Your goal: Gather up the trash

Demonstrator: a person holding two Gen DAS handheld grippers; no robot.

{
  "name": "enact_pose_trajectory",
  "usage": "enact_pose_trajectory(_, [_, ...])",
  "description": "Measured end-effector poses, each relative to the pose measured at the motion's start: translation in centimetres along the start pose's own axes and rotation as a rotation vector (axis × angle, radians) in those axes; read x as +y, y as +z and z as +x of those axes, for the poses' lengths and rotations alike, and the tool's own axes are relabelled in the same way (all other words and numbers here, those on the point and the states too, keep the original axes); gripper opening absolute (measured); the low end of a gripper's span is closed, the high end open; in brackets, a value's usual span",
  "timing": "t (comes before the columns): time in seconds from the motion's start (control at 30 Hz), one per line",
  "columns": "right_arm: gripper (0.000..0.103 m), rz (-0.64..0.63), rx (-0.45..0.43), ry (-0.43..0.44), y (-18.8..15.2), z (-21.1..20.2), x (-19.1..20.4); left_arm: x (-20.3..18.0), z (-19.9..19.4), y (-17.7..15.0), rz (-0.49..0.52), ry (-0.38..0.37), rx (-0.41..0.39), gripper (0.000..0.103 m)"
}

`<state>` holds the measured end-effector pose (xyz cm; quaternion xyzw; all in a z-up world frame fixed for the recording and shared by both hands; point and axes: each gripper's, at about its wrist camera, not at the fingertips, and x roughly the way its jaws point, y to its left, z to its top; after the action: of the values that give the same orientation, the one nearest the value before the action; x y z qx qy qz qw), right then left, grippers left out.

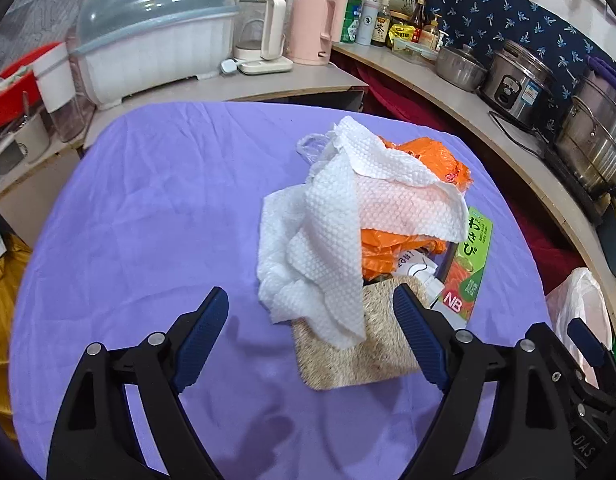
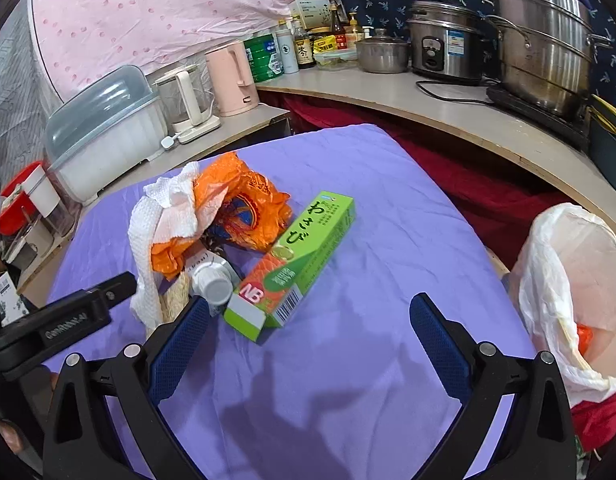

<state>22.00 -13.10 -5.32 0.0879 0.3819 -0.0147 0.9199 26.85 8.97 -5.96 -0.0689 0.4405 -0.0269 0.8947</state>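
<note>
On the purple-covered desk (image 1: 148,208) we see the trash heaped together: a white paper towel (image 1: 348,216) draped over an orange plastic bag (image 2: 244,200), with a woven pad (image 1: 368,344), a small white bottle (image 2: 214,284) and a green box (image 2: 300,256) touching the heap. The left gripper (image 1: 312,336) and the right gripper (image 2: 310,344) both hover with fingers spread wide, holding nothing. A bag-lined bin (image 2: 568,280) stands beside the desk.
</note>
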Motion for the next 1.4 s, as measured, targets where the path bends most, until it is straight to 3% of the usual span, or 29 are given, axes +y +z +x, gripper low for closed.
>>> enact_pose_trajectory(0.17, [0.097, 0.002, 0.022, 0.034, 1.7, 1.1, 0.8, -0.6, 2.1, 0.2, 0.011, -0.003, 0.03, 0.076])
enact_pose_trajectory(0.37, [0.096, 0.011, 0.012, 0.063, 3.5, 1.9, 1.6, -0.3, 3.3, 0.7, 0.001, -0.027, 0.06, 0.05])
enact_pose_trajectory(0.43, [0.089, -0.014, 0.01, 0.067, 4.2, 2.2, 2.4, -0.2, 3.6, 0.8, 0.0, -0.036, 0.065, 0.042])
enact_pose_trajectory(0.5, [0.078, -0.029, 0.014, 0.082, 4.6, 2.7, 3.1, 0.0, 3.8, 0.8, -0.001, -0.047, 0.074, 0.025])
enact_pose_trajectory(0.6, [0.064, -0.048, 0.028, 0.107, 5.1, 3.5, 4.4, 0.5, 3.9, 0.8, -0.02, -0.073, 0.085, 0.012])
enact_pose_trajectory(0.77, [0.037, -0.071, 0.062, 0.176, 5.3, 4.8, 6.2, 1.0, 3.4, 0.8, -0.032, -0.091, 0.08, 0.007])
enact_pose_trajectory(0.93, [0.025, -0.062, 0.097, 0.195, 5.2, 6.3, 6.9, 1.6, 2.7, 1.1, -0.031, -0.082, 0.066, 0.006])
enact_pose_trajectory(1.1, [0.004, -0.055, 0.129, 0.218, 4.8, 7.5, 7.2, 2.2, 1.9, 1.4, -0.041, -0.065, 0.045, 0.006])
enact_pose_trajectory(1.4, [0.002, -0.036, 0.041, 0.225, 5.3, 2.4, 5.8, 2.4, -2.3, 1.7, -0.042, -0.064, -0.023, 0.005])
